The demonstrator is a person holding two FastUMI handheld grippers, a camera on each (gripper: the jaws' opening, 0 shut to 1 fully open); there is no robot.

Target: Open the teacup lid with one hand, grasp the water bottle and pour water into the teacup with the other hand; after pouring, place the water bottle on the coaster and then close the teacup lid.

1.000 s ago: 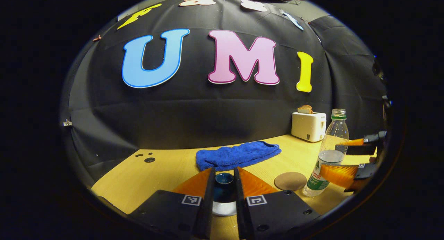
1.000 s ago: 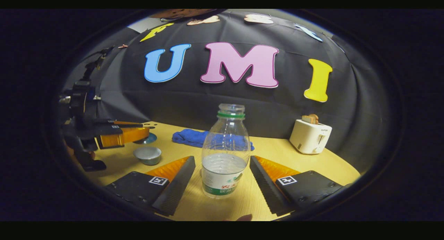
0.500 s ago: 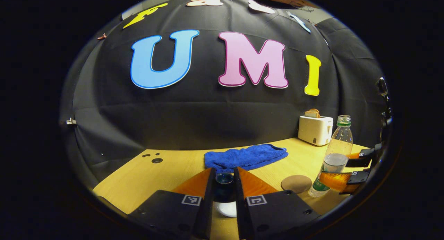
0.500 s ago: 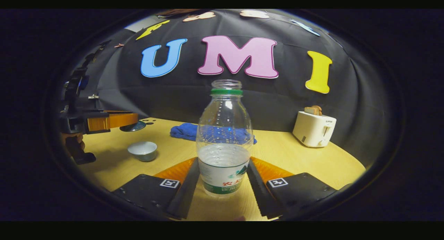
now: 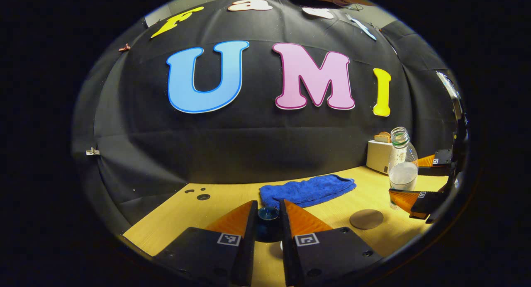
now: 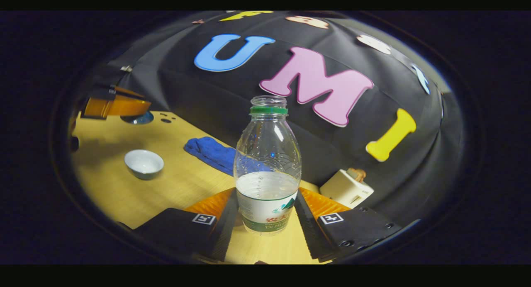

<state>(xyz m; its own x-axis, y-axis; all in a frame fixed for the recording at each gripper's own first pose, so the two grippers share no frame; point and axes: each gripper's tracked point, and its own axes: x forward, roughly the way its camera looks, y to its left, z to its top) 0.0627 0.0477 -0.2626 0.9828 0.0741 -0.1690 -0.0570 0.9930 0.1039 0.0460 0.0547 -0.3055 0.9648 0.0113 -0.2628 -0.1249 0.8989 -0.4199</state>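
Left gripper view has the left gripper at the bottom, its jaws drawn in close and pinching the dark blue knob of the teacup lid from both sides. The lid hangs clear above the bench, with a small shadow under it. Off to the right, the right gripper holds the water bottle, one orange finger in front of the bottle and one behind it. A round brown coaster lies flat on the bench just to the left of that bottle, with nothing on it.

Right gripper view shows the right gripper with its jaws closed in on the water bottle, both ribbed fingers pressed against the label at the bottle's lower part. The bottle has no cap and is roughly a third full. This view is tilted, so the bench slopes. The white teacup stands uncovered on the bench well to the left, and above it the left gripper's orange finger carries the lid.

By count: one bottle, one teacup, one lid, one coaster, one blue towel by the back wall, and one white toaster with bread in its slots.
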